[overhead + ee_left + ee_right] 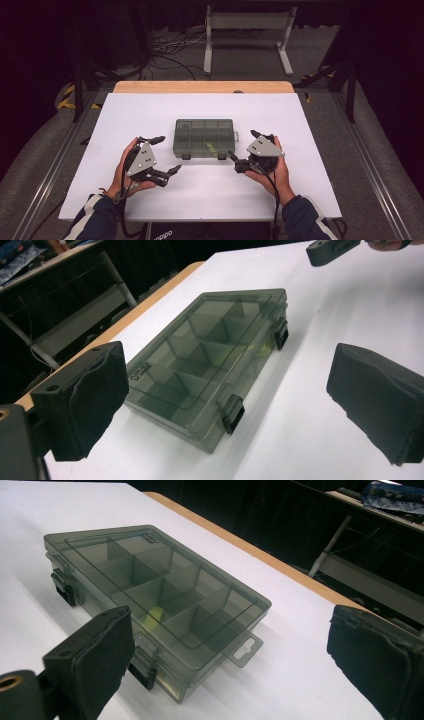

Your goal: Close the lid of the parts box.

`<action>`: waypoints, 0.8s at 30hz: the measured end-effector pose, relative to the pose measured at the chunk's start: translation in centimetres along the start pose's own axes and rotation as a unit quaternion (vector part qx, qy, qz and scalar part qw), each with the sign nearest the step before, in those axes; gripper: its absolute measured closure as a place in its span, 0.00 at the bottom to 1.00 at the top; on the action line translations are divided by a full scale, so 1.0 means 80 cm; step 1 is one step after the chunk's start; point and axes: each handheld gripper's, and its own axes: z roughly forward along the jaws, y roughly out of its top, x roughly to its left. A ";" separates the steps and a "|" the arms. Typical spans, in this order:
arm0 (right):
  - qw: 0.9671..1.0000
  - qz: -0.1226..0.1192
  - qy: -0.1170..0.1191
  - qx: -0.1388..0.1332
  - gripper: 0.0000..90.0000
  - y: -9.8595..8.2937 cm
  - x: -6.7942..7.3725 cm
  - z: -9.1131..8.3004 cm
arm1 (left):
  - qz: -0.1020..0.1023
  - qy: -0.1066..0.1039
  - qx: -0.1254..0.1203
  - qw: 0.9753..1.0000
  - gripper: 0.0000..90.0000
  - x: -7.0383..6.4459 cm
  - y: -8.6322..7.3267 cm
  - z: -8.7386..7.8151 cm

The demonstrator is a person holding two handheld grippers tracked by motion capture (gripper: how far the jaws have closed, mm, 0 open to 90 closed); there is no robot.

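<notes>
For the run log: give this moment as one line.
left gripper: open, apart from box | right gripper: open, apart from box | compartment box: lid shut, both latches closed, on table

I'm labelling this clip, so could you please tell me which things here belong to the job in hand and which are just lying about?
In the job:
- smoky compartment box, lid shut, two black latches
- left gripper, open
- right gripper, open

Lying about:
- white table
- grey metal stand behind
- floor cables
</notes>
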 end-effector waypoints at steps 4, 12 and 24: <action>1.000 0.000 -0.002 -0.001 0.06 -0.003 -0.001 -0.006 | 0.001 0.001 0.004 1.000 0.04 -0.001 -0.004 -0.006; 1.000 -0.004 -0.004 0.002 0.06 -0.009 -0.004 -0.016 | 0.005 0.006 0.010 1.000 0.04 -0.003 -0.012 -0.016; 1.000 -0.015 -0.011 0.006 0.06 -0.020 -0.005 -0.032 | 0.000 0.016 0.012 1.000 0.05 -0.004 -0.026 -0.035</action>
